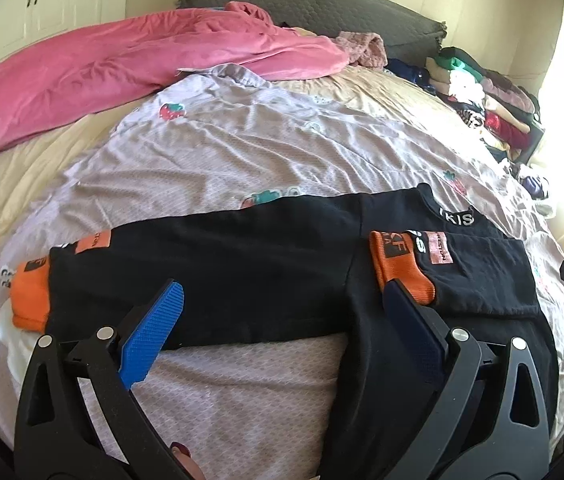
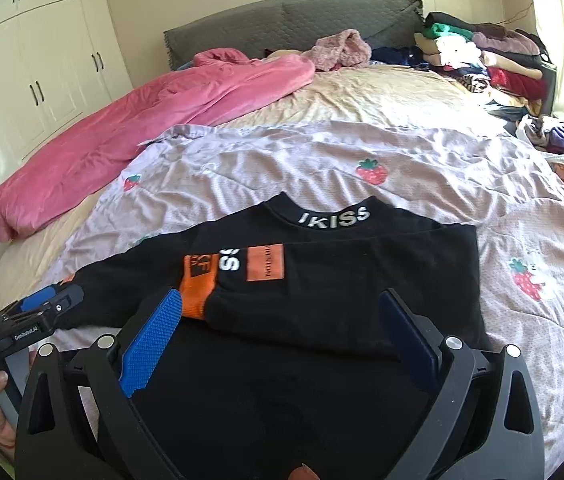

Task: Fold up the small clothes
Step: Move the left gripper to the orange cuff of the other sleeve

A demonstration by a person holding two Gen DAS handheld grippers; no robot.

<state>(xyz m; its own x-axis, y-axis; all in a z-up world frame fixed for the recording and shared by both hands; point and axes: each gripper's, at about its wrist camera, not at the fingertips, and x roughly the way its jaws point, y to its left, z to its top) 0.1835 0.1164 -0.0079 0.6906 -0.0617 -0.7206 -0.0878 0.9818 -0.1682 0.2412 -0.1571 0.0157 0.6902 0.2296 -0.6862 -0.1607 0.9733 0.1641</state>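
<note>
A small black sweatshirt (image 1: 241, 264) with orange cuffs and an "IKISS" collar lies flat on the bed; it also shows in the right wrist view (image 2: 342, 288). Its right sleeve is folded across the chest, its orange cuff (image 1: 402, 272) near the middle. The left sleeve stretches out to the left, ending in an orange cuff (image 1: 29, 296). My left gripper (image 1: 282, 292) is open, hovering over the left sleeve and the shirt's body. My right gripper (image 2: 279, 300) is open above the folded sleeve and the lower body. The left gripper also shows at the left edge of the right wrist view (image 2: 41, 304).
The shirt rests on a lilac strawberry-print quilt (image 2: 322, 160) over a beige sheet. A pink duvet (image 2: 121, 128) lies bunched at the left. Stacks of clothes (image 2: 482, 60) sit at the far right by the grey headboard (image 2: 282, 24). White wardrobes stand at the left.
</note>
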